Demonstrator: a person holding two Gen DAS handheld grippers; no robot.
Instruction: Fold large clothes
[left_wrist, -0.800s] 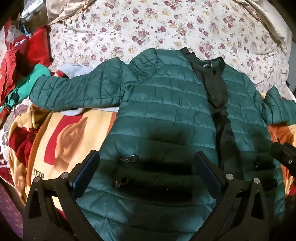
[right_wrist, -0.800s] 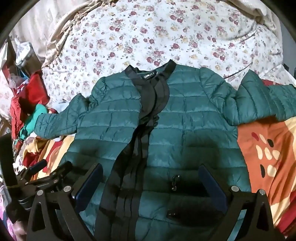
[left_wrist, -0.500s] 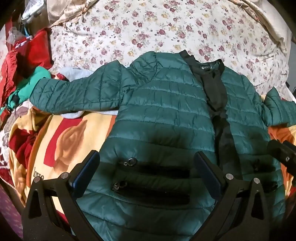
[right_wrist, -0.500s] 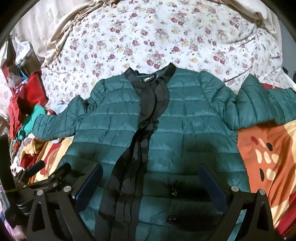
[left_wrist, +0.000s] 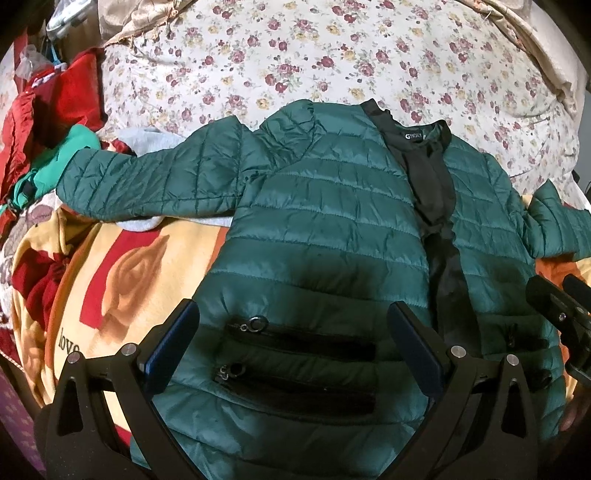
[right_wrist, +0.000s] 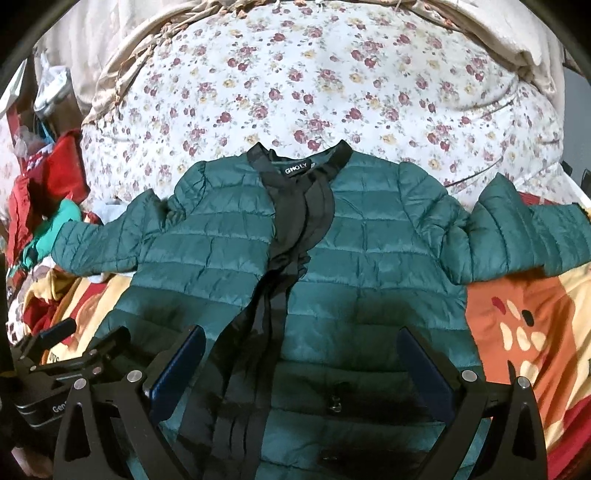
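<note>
A dark green quilted jacket (left_wrist: 325, 229) lies face up on the bed, front partly open with black lining showing, collar toward the far side and both sleeves spread out sideways. It also shows in the right wrist view (right_wrist: 362, 258). My left gripper (left_wrist: 293, 332) is open and empty, hovering above the jacket's left front panel with its two zip pockets (left_wrist: 299, 347). My right gripper (right_wrist: 301, 354) is open and empty, above the jacket's right front panel near the hem. The left gripper's body (right_wrist: 55, 373) shows at the right wrist view's lower left.
The jacket rests on a floral duvet (left_wrist: 332, 62) and an orange, red and cream blanket (left_wrist: 118, 266). Red and teal clothes (left_wrist: 51, 147) are piled at the left. The blanket's orange part (right_wrist: 524, 325) lies at the right.
Both grippers have pulled back slightly toward the hem, so the jacket sits a little lower and farther in both views. Both stay open; the jacket has not moved.
</note>
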